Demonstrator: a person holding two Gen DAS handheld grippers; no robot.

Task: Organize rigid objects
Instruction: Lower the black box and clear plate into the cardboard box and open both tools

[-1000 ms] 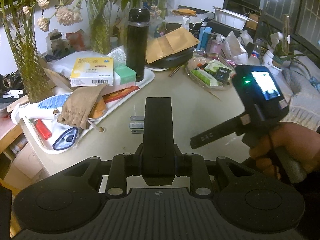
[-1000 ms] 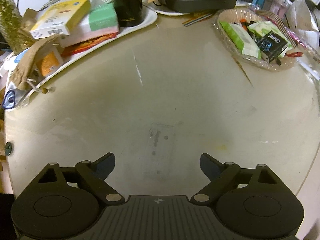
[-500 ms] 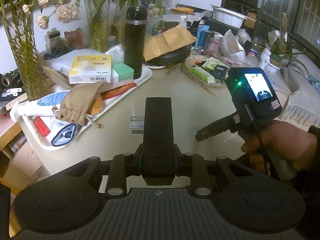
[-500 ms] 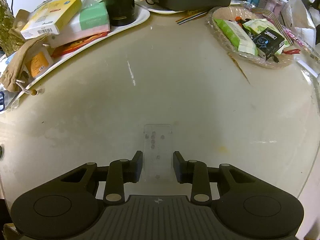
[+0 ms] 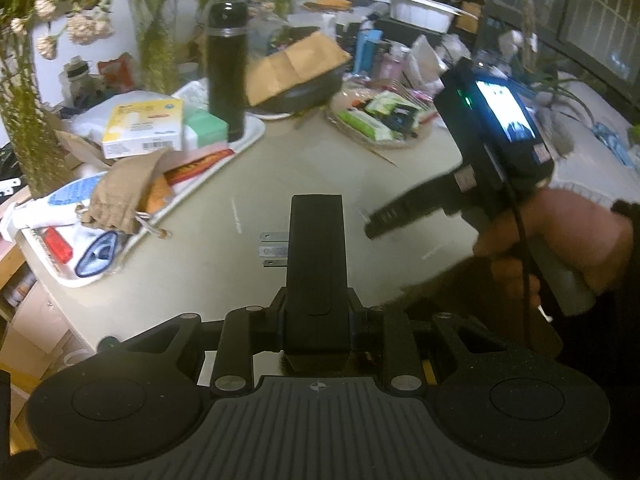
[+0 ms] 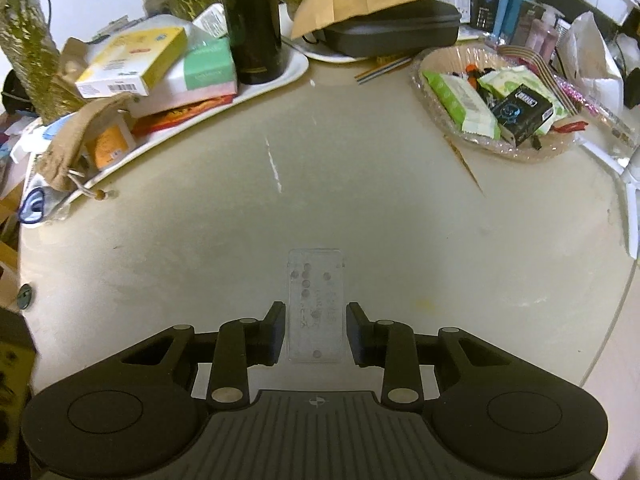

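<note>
My left gripper is shut on a black power adapter with metal prongs on its left side, held above the table. My right gripper is shut on a clear acrylic plate with small holes, held above the beige table. The right gripper also shows in the left wrist view, to the right of the adapter.
A white tray at the left holds boxes, a black bottle and a cloth pouch. A clear dish of packets sits at the right. A black case and plants stand behind.
My right gripper closed on the clear plate and lifted it off the table. The left gripper keeps hold of the adapter and has shifted slightly.
</note>
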